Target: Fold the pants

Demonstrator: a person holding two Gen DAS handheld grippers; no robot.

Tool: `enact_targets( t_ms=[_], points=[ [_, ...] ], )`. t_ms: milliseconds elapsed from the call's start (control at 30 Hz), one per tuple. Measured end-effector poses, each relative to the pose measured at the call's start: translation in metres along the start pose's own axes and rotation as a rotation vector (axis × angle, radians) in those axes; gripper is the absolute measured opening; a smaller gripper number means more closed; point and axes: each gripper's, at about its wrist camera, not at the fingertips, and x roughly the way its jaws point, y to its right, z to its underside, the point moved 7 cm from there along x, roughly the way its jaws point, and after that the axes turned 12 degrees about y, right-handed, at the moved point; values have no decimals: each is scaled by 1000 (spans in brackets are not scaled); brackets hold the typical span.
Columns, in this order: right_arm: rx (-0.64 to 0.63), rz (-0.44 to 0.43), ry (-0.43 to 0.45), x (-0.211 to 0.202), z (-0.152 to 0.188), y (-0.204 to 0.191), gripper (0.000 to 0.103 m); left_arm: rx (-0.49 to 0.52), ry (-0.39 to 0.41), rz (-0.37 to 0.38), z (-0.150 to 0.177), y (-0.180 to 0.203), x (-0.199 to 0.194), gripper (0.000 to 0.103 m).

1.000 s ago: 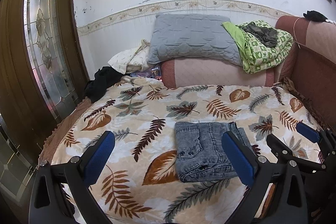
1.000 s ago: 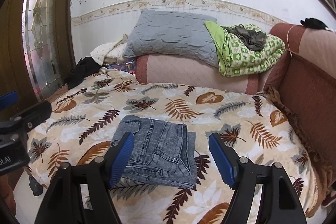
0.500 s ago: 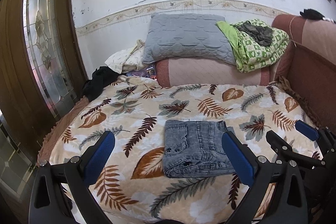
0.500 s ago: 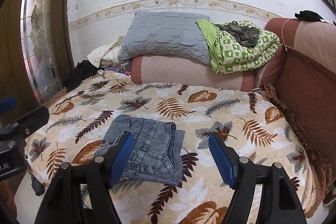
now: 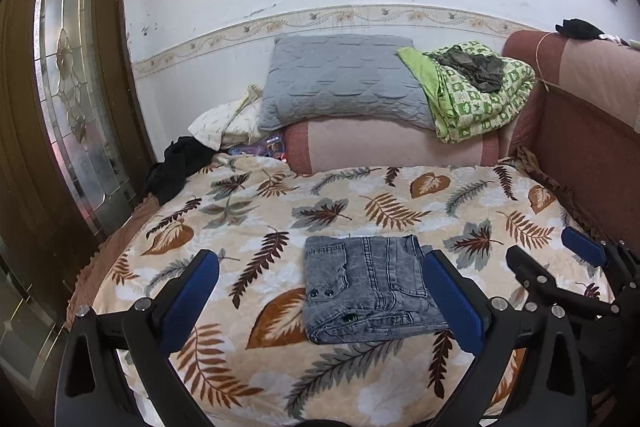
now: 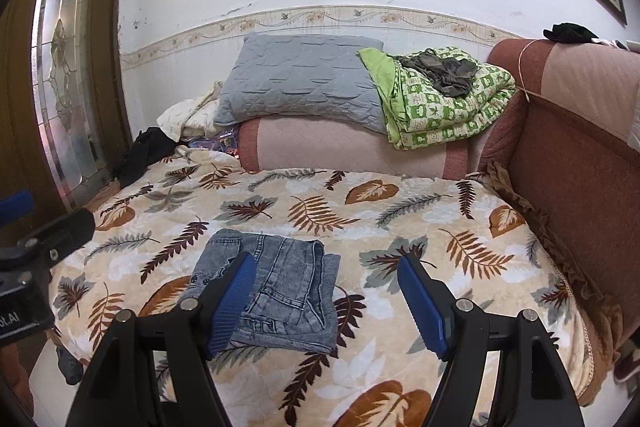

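Note:
The grey denim pants [image 5: 366, 287] lie folded into a compact rectangle on the leaf-print blanket [image 5: 280, 219], near its front edge. They also show in the right wrist view [image 6: 280, 287]. My left gripper [image 5: 320, 291] is open and empty, held back from and above the pants, which sit between its blue pads. My right gripper [image 6: 328, 291] is open and empty, to the right of the pants; its left pad overlaps their left part. The right gripper also shows at the right of the left wrist view [image 5: 560, 267].
A grey pillow [image 5: 340, 79] and a green patterned quilt [image 5: 476, 95] rest on a pink bolster [image 5: 392, 147] at the back. A brown sofa back [image 6: 580, 179] runs along the right. Dark clothes [image 5: 176, 163] and a glass door [image 5: 76, 87] are on the left.
Both grippers have pulled back from the folded pants, so the bed and pants look farther away. The pants have not moved. Both grippers stay open.

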Motion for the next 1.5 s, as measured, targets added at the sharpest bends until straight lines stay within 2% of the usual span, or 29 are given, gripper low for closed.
enact_targets(
  t_ms=[233, 333, 567, 767, 1500],
  points=[
    [-26, 71, 15, 0, -12, -15, 77, -8, 44, 16, -1, -22, 4, 101],
    [-45, 83, 21, -1, -17, -26, 77, 0, 48, -2, 3, -34, 7, 101],
    [-77, 38, 0, 8, -18, -60, 77, -15, 28, -34, 13, -60, 12, 101],
    [-94, 12, -12, 19, -15, -73, 77, -39, 13, -69, 18, -77, 18, 101],
    [-32, -7, -19, 30, -8, -45, 77, -21, -34, -26, 14, -42, 30, 101]
  ],
)
